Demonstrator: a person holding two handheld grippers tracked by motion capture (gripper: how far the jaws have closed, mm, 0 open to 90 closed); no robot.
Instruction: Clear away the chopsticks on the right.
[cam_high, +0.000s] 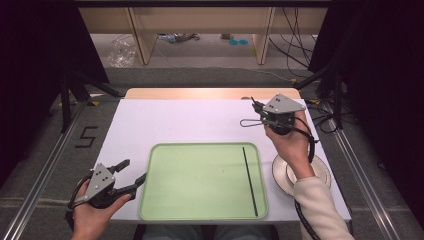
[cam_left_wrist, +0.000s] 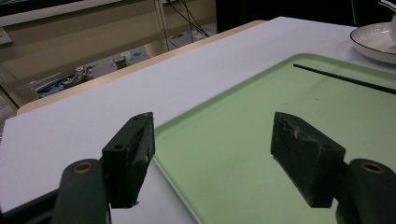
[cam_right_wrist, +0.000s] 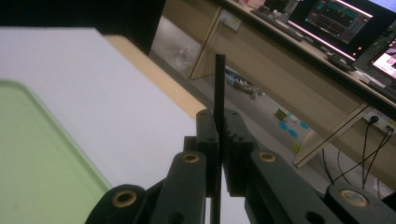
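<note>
Two thin black chopsticks: one lay on the pale green plastic tray (cam_high: 165, 200), one (cam_right_wrist: 219, 88) sat pinched in our closed right gripper (cam_right_wrist: 219, 135); gripped apparently near one end, it could pivot and slip. Our left gripper (cam_left_wrist: 212, 154) gaped empty.

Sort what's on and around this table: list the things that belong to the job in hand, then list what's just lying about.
In the job:
- thin black stick clamped in the right gripper
- second thin black stick lying in the tray
- flat light-green plastic tray
- left gripper, open beside the tray

Lying about:
- white dark-rimmed ceramic plate
- clear plastic wrapping on the floor

chopstick (cam_high: 250, 180) in tray (cam_high: 200, 215) (right side), plate (cam_high: 280, 172) right
</note>
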